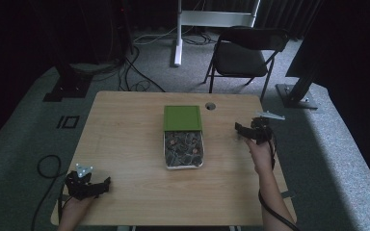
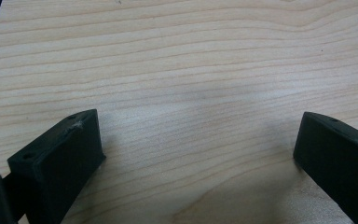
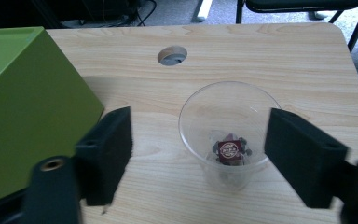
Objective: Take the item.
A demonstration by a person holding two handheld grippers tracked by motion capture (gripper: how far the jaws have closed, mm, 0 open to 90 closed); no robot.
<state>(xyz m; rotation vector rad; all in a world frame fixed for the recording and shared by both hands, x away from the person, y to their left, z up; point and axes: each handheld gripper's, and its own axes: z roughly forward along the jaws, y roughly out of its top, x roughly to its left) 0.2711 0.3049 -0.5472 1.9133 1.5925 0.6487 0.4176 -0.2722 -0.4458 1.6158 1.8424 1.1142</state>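
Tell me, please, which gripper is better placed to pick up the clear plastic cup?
The right gripper: its open jaws already flank the clear plastic cup beside the green box. The left gripper sits open at the table's near left corner, far from the cup.

High view overhead, gripper views close, sharing table [image 1: 125, 144]

A wooden table [image 1: 125, 144] with a round cable hole [image 1: 210, 106] near its far edge sits on grey carpet. Beyond it stands a black folding chair [image 1: 243, 53], beside a white desk leg [image 1: 177, 33]; black cables [image 1: 135, 72] trail across the floor at far left
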